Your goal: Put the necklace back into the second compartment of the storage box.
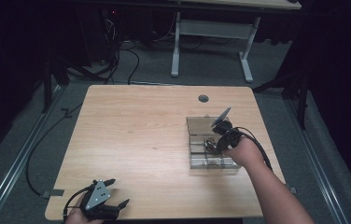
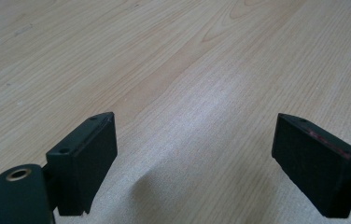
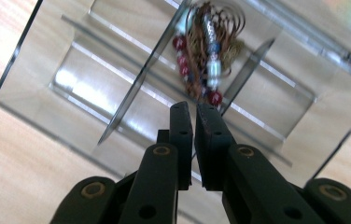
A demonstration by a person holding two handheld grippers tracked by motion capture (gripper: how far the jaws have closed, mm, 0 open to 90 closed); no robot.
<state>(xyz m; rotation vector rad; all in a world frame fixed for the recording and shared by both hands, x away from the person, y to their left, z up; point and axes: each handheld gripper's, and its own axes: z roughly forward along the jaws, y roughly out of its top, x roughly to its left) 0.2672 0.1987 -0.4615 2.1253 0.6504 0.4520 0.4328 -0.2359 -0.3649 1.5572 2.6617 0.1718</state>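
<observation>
A clear acrylic box [image 1: 199,125] with several compartments stands on the right half of the wooden table [image 1: 136,135]. One compartment holds a bundle of beaded jewellery [image 3: 204,56] with red and blue beads on brown wire. My right gripper [image 1: 213,142] reaches down into the box. In the right gripper view, the right gripper [image 3: 194,106] is shut, its tips just short of the lowest red bead. I cannot tell whether a strand is pinched between them. My left gripper [image 1: 120,191] rests near the table's front left edge. The left gripper [image 2: 194,119] is wide open over bare wood.
A round cable hole [image 1: 203,98] lies in the table behind the box. The box's dividers [image 3: 131,88] rise around the jewellery. A white desk frame [image 1: 211,46] and loose cables [image 1: 117,60] stand on the floor beyond the table.
</observation>
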